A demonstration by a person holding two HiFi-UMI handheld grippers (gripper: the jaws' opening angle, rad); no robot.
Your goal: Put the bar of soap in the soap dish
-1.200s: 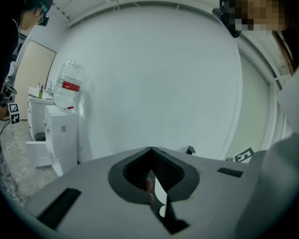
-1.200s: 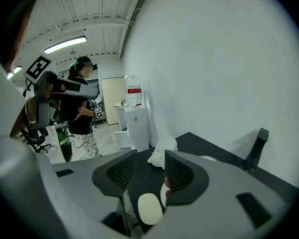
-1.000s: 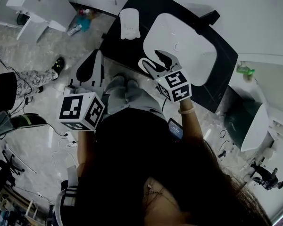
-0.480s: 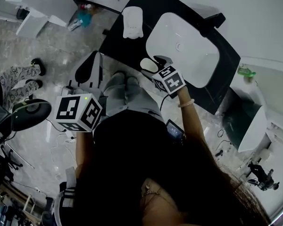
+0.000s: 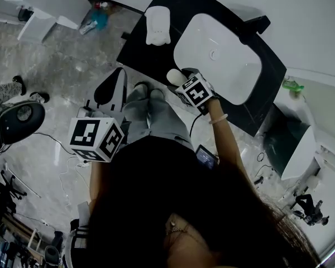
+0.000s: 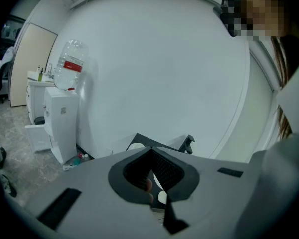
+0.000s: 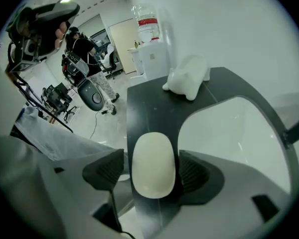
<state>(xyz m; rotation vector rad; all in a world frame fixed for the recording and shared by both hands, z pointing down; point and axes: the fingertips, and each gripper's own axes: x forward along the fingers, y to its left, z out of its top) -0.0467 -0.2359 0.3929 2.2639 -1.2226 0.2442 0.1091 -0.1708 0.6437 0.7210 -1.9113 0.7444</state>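
The oval white bar of soap [image 7: 150, 156] lies between the jaws of my right gripper [image 7: 152, 177], low over the black counter's [image 7: 149, 103] front strip beside the basin. The jaws have just been opening. The left pad stands clear of the soap and the right pad is close against it. In the head view the soap [image 5: 173, 77] shows just past the right gripper [image 5: 181, 82]. The white soap dish [image 5: 157, 25] sits at the counter's far left corner [image 7: 188, 79]. My left gripper [image 5: 121, 71] hangs shut and empty out over the floor, its tips meeting [image 6: 150, 151].
A white basin [image 5: 223, 60] fills the counter's middle, with a black tap [image 5: 257, 24] behind it. A water cooler [image 6: 60, 118] stands left of the counter. An office chair [image 5: 17, 121] and cables are on the floor at left. A green bottle [image 5: 290, 84] sits on a stand at right.
My right gripper came down from the basin's rim towards the counter's front edge and tipped downward, and its jaws spread apart around the soap. The left gripper sank a little.
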